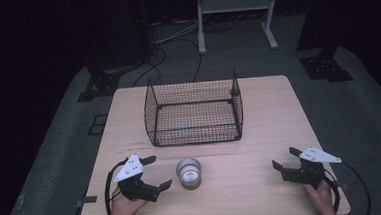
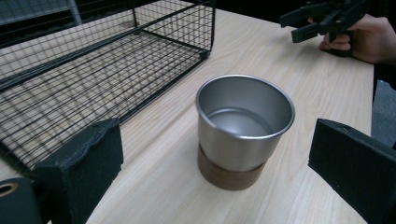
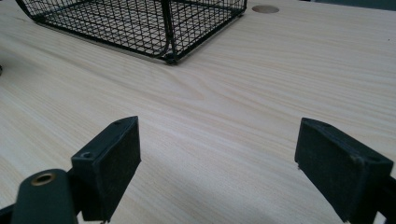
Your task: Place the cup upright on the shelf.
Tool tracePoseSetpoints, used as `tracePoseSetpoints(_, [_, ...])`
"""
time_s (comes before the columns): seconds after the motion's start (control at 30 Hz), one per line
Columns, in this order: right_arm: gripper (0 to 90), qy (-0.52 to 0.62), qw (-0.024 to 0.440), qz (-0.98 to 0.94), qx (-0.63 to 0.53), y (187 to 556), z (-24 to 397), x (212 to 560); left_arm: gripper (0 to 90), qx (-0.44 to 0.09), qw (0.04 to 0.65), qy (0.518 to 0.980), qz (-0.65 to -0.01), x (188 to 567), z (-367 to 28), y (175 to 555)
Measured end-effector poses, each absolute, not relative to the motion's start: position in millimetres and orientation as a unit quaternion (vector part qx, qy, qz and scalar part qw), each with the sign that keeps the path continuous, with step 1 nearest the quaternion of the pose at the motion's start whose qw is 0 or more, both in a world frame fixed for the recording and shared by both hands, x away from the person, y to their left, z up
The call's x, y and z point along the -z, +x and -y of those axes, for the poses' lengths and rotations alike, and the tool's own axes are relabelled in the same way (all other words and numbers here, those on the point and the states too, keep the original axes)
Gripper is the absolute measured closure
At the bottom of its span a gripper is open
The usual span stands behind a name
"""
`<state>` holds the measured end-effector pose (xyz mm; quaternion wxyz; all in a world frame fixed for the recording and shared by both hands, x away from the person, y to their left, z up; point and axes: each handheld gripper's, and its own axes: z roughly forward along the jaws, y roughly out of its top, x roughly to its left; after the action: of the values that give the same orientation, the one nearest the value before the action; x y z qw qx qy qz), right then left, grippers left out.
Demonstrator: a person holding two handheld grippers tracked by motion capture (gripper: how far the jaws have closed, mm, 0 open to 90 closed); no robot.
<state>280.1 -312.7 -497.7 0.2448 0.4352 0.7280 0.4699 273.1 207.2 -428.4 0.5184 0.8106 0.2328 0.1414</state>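
Near the front edge of the wooden table, a little left of its middle, stands a metal cup, upright, its mouth open to the ceiling and nothing visible inside it. In the left gripper view the cup shows a brushed steel wall and a brown band around its foot, which rests flat on the wood.

The left gripper sits just to the left of the cup, held in the person's left hand, its jaws spread wide and pointing toward the cup. In that gripper's own view the cup stands ahead of the two black pads, between their lines, and neither pad touches it; the gripper grips nothing.

Behind the cup, toward the far side of the table, stands a black wire basket, well apart from the cup; its mesh floor lets the wood show through.

At the right front corner of the table, well apart from the cup, the right gripper is held in the person's right hand. Its jaws are spread wide too, with only bare tabletop between the pads in the right gripper view.
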Motion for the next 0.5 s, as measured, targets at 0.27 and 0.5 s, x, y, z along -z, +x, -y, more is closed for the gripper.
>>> tracePoseSetpoints(0.27, [13.6, 0.433, 0.245, -0.729, -0.470, 280.2, 312.6, 497.7, 2.0, -0.130, 0.505, 0.826, -0.214, 426.6, -192.7, 274.9])
tracePoseSetpoints(0.5, [13.6, 0.431, 0.246, -0.730, -0.470, 280.0, 312.2, 497.7, 2.1, -0.122, 0.491, 0.838, -0.203, 430.8, -181.3, 277.3])
